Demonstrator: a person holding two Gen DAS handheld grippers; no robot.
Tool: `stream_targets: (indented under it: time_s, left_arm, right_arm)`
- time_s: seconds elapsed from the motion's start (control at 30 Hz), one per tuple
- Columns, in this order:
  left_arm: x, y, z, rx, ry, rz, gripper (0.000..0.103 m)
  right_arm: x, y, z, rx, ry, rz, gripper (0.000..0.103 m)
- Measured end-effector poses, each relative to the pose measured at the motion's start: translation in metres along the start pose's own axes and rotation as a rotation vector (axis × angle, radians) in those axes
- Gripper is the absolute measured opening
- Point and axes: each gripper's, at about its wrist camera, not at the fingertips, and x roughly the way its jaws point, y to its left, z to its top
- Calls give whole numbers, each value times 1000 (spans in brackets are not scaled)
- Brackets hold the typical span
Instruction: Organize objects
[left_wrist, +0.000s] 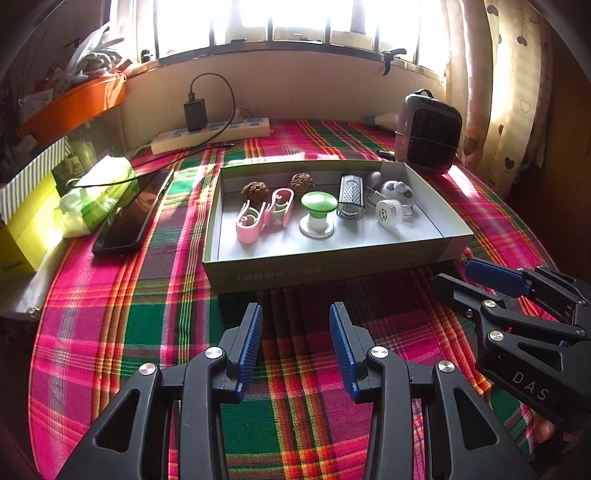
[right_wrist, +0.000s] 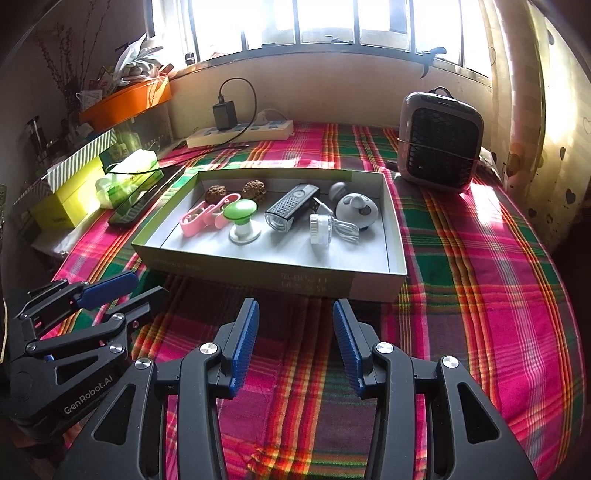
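Plaid-covered bench: no loose small item visible outside box.
Shallow box at middle: all small things inside, in rough row — bike light, green knob, pink clips.
Judgement: sorting looks finished or nearly.
Left gripper, right gripper: fingers wide, holding nothing, just before box.

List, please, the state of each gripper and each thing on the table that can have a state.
Left gripper: open, empty, hovering before the box.
Right gripper: open, empty.
Box: lidless, holding small items.
Green-capped piece: upright in the box.
Pink clips: lying side by side, touching.
Phone: screen dark, flat on the cloth.
Charger: plugged into the power strip.
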Motion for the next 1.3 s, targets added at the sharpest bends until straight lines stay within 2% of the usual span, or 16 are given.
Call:
stream_targets:
  time_s: [0.13, 0.4, 0.8, 0.97, 1.3]
  left_arm:
    - [2, 1, -13, -26, 24, 28, 36]
    - [1, 0, -26, -46, 51, 26, 36]
    - [-5, -6, -40, -49, 37, 31, 37]
    - [-7, -16, -45, -22, 22, 76, 38]
    - [-9, -15, -46, -35, 18, 69, 38]
  right_arm:
    - [3, -1, -13, 5, 33, -12, 43]
    - [1, 0, -25, 4, 47, -17, 43]
    - [-4, 2, -43, -5, 57, -55, 44]
    - [-8, 0, -48, 12, 49, -73, 53]
    - [-10, 0, -51, 16, 43, -81, 57]
